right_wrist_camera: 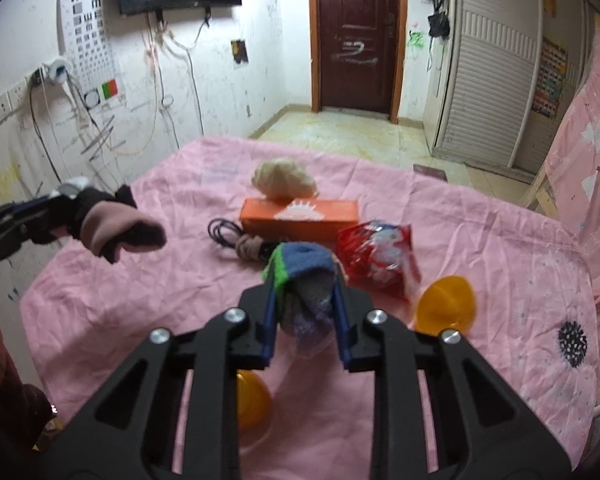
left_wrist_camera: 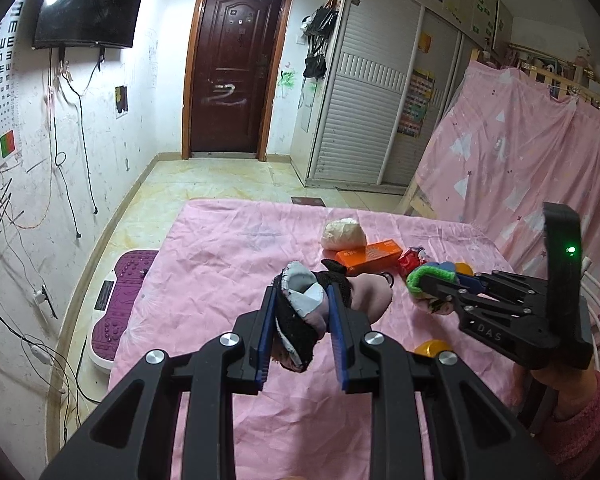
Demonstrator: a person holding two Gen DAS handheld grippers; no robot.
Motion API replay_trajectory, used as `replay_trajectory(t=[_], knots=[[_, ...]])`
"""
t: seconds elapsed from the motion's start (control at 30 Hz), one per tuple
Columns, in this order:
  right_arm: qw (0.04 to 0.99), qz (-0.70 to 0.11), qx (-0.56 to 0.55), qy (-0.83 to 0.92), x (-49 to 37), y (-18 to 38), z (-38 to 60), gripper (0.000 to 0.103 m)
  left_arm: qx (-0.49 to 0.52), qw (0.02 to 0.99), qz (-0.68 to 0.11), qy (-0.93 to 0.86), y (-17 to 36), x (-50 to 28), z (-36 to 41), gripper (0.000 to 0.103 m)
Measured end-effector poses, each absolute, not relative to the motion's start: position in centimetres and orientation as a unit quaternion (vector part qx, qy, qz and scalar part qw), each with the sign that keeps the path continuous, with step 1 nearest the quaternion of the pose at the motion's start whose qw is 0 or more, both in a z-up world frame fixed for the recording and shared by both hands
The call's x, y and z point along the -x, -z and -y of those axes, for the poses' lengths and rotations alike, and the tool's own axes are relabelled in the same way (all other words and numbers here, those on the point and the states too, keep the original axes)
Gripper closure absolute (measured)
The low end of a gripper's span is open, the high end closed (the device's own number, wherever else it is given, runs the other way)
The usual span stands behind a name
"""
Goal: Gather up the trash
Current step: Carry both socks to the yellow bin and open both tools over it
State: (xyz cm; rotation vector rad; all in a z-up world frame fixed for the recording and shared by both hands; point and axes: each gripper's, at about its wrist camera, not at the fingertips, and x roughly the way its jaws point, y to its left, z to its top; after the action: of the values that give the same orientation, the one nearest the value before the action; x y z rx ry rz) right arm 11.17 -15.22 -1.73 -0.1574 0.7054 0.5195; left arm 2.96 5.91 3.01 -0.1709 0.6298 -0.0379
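My left gripper is shut on a black, pink and white sock, held up over the pink cloth. In the right wrist view the left gripper comes in from the left edge with that sock hanging forward. My right gripper is shut on a green, blue and grey sock. The left wrist view shows the right gripper and this sock at the right. On the cloth lie a white crumpled wad, an orange box and a red snack bag.
A black cable and a brownish fabric loop lie in front of the box. Yellow plastic pieces sit near the right gripper. A purple board lies on the floor at the left. A pink-draped frame stands at the right.
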Motion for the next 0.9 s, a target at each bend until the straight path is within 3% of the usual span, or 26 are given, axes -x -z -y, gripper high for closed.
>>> replay_trajectory(t=[0.9], knots=[[0.954, -0.244, -0.044, -0.170, -5.9, -2.8, 31.8, 0.081, 0.021, 0.961, -0.271, 0.054, -7.0, -2.1, 3.7, 0.085]])
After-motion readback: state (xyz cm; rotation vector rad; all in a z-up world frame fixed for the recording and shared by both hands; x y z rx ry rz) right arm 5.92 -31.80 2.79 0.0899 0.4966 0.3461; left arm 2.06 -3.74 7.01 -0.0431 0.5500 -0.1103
